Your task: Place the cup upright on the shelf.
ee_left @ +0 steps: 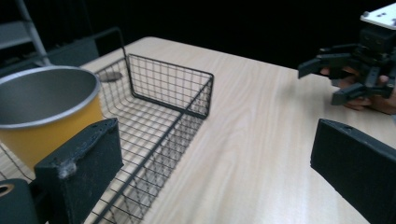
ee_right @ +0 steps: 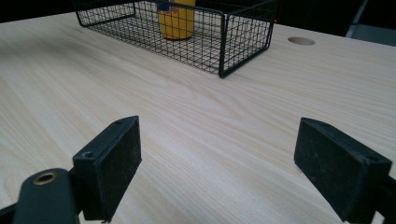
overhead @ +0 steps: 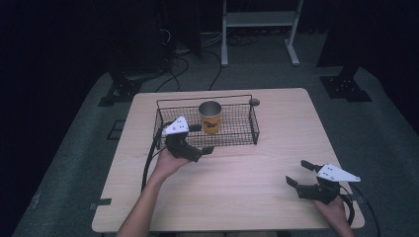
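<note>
Dark floor rings my pale wooden table [overhead: 237,187]; my left tongs [overhead: 201,138] gape wide at the black wire basket [overhead: 252,129], the upright yellow metal cup [overhead: 210,117] just beyond them; my right tongs [overhead: 302,174], equally wide, sit well apart.

No text or label can be read anywhere.
</note>
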